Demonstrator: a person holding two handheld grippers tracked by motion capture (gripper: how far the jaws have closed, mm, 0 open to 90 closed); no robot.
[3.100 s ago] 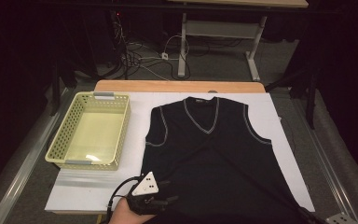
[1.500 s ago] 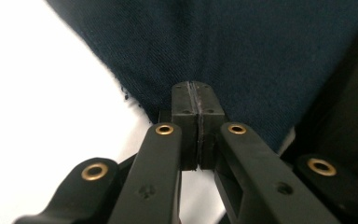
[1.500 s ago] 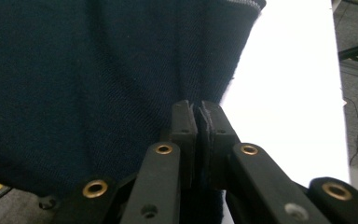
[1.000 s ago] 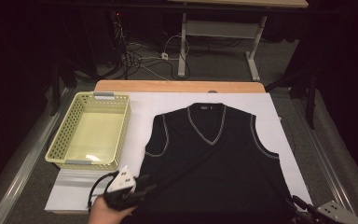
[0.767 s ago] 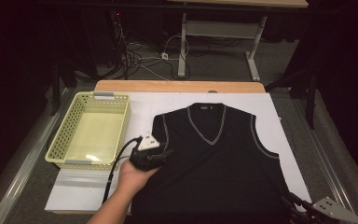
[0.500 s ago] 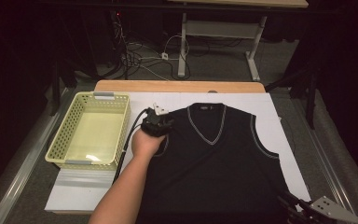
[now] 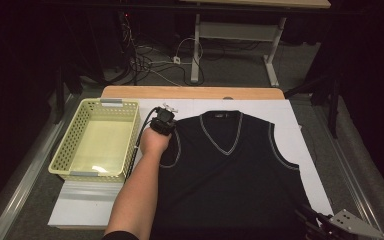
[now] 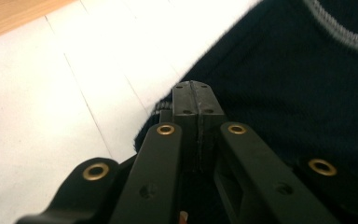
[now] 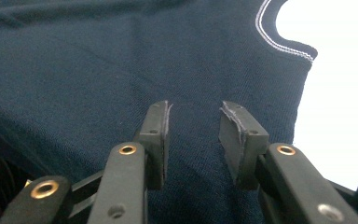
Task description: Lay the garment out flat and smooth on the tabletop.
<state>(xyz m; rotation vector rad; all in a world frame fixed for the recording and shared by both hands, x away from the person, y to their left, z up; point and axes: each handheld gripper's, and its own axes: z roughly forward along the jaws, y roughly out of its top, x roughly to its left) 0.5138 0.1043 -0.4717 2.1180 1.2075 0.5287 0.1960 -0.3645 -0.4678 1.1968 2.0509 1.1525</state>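
Observation:
A black sleeveless V-neck vest (image 7: pixel 230 175) with grey trim lies flat on the white board (image 7: pixel 85 205). My left gripper (image 7: pixel 165 116) reaches to the vest's left shoulder by the armhole. In the left gripper view its jaws have just closed; the pads (image 8: pixel 193 100) meet on the edge of the dark fabric (image 8: pixel 298 84). My right gripper (image 7: pixel 312 220), with its grey plate, sits low at the vest's bottom right corner. Its jaws (image 9: pixel 193 126) stand apart just above the knit fabric (image 9: pixel 98 56), holding nothing.
A pale yellow plastic basket (image 7: pixel 62 160) stands left of the vest, close to my left forearm. A wooden strip (image 7: pixel 190 92) runs along the table's far edge. Beyond it are cables and desk legs on the floor.
My left hand has travelled from the near left edge of the board up to the vest's left shoulder, and its jaws have closed there. The right gripper has stayed at the bottom right corner.

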